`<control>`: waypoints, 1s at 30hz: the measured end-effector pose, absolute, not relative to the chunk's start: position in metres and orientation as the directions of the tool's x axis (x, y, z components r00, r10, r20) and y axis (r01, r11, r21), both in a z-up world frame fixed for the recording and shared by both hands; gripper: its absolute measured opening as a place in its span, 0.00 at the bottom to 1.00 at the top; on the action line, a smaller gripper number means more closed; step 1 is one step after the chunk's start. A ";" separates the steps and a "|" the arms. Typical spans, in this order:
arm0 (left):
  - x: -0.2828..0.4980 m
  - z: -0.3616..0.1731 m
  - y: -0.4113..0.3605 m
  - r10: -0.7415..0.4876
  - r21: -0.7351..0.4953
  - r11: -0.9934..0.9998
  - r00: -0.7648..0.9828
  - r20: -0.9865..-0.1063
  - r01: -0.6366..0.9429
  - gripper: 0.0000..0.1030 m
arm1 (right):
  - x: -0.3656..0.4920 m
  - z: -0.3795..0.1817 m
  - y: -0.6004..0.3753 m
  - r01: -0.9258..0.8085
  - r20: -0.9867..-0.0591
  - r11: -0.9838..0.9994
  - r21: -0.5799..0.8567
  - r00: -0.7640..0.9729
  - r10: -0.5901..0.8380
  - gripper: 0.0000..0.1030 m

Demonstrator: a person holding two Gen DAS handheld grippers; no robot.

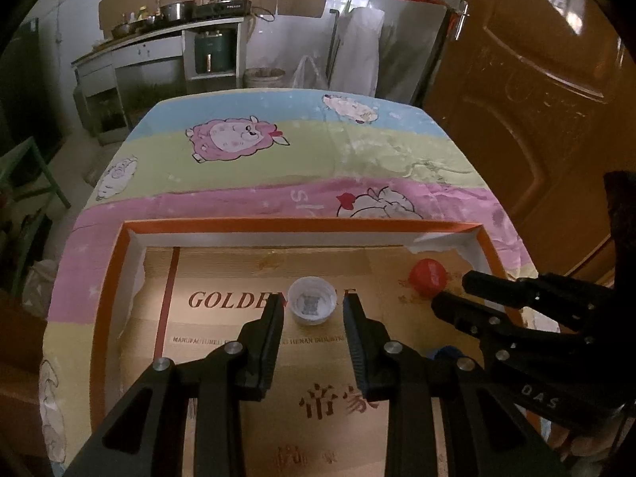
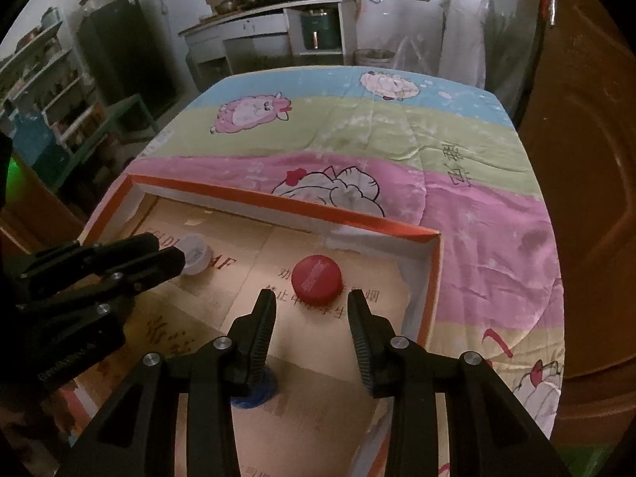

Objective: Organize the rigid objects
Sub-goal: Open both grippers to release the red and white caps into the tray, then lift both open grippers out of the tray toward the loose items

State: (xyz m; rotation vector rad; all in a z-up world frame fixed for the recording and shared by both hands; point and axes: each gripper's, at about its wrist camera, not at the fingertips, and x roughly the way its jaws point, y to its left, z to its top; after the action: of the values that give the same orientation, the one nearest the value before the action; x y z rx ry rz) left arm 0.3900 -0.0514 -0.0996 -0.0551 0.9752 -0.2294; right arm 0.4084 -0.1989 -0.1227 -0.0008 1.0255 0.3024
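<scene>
An orange-rimmed cardboard tray (image 1: 278, 224) lies on the table. Inside it a white bottle cap (image 1: 311, 305) rests open side up, just beyond the tips of my left gripper (image 1: 313, 302), which is open with nothing between its fingers. A red cap (image 2: 317, 278) lies top up in the tray's right part, just ahead of my right gripper (image 2: 311, 298), also open and empty. A blue cap (image 2: 254, 395) shows partly under the right gripper's left finger (image 2: 258, 334). The right gripper (image 1: 453, 292) reaches in beside the red cap (image 1: 428, 275) in the left wrist view.
A cartoon-sheep cloth (image 1: 278, 159) covers the table beyond the tray. A brown door (image 1: 536, 99) stands at the right. A counter with pots (image 1: 171, 28) and a bin (image 1: 264, 77) are across the room. Shelves (image 2: 43, 79) line the left wall.
</scene>
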 end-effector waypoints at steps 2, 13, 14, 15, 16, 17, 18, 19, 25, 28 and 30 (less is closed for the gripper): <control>0.387 -0.097 -0.050 -0.218 -0.150 0.975 0.544 -0.810 0.166 0.30 | 0.405 -0.121 -0.198 -0.252 -0.841 0.958 0.138 0.480 0.248 0.37; 0.366 -0.080 -0.042 -0.226 -0.168 0.974 0.570 -0.790 0.153 0.30 | 0.385 -0.110 -0.197 -0.255 -0.835 0.958 0.135 0.492 0.248 0.37; 0.364 -0.079 -0.041 -0.226 -0.169 0.974 0.572 -0.788 0.152 0.30 | 0.383 -0.109 -0.196 -0.256 -0.834 0.957 0.135 0.492 0.249 0.37; 0.362 -0.077 -0.040 -0.227 -0.171 0.974 0.574 -0.787 0.150 0.30 | 0.381 -0.109 -0.196 -0.256 -0.834 0.957 0.135 0.492 0.250 0.37; 0.359 -0.076 -0.040 -0.228 -0.173 0.973 0.576 -0.785 0.150 0.30 | 0.379 -0.108 -0.195 -0.257 -0.834 0.957 0.137 0.491 0.251 0.37; 0.356 -0.074 -0.039 -0.228 -0.173 0.974 0.578 -0.784 0.149 0.30 | 0.376 -0.107 -0.195 -0.256 -0.834 0.957 0.138 0.491 0.252 0.37; 0.353 -0.073 -0.037 -0.228 -0.174 0.974 0.580 -0.782 0.148 0.30 | 0.374 -0.106 -0.194 -0.256 -0.834 0.957 0.139 0.490 0.253 0.37; 0.349 -0.071 -0.037 -0.229 -0.175 0.973 0.582 -0.780 0.147 0.30 | 0.370 -0.104 -0.193 -0.257 -0.833 0.956 0.139 0.492 0.253 0.37; 0.327 -0.062 -0.030 -0.231 -0.182 0.973 0.596 -0.769 0.142 0.30 | 0.353 -0.097 -0.191 -0.261 -0.828 0.955 0.139 0.498 0.256 0.37; 0.315 -0.058 -0.026 -0.230 -0.183 0.973 0.604 -0.763 0.139 0.30 | 0.341 -0.094 -0.189 -0.264 -0.825 0.955 0.138 0.502 0.259 0.37; 0.306 -0.056 -0.023 -0.230 -0.184 0.973 0.609 -0.759 0.137 0.30 | 0.334 -0.092 -0.188 -0.264 -0.823 0.955 0.138 0.505 0.258 0.37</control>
State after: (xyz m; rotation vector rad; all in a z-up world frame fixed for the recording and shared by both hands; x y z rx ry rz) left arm 0.3062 -0.0231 -0.0557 -0.1113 0.8919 -0.2124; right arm 0.3337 -0.1878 -0.0919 -0.0060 0.9923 0.3150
